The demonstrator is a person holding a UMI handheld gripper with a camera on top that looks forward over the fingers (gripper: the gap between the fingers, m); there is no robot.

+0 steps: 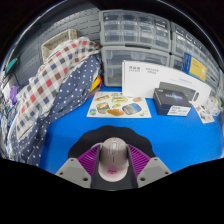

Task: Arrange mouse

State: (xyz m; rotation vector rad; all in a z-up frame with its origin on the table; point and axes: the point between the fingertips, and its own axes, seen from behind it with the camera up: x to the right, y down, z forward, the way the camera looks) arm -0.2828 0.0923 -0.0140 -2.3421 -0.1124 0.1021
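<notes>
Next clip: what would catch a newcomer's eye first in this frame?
First the rounded grey computer mouse, sitting between the gripper's purple-padded fingers, low over the bright blue table. Beyond the fingers lie a flat illustrated card and a black-and-white cardboard box. A red-and-white plaid cloth is heaped beside the card, with clear plastic drawer units behind.

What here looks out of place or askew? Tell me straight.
Little stands out. The grey mouse sits between the tool's purple pads, held off the blue table. The printed sheet lies slightly askew to the black box, and a plaid garment is draped untidily at the side.
</notes>
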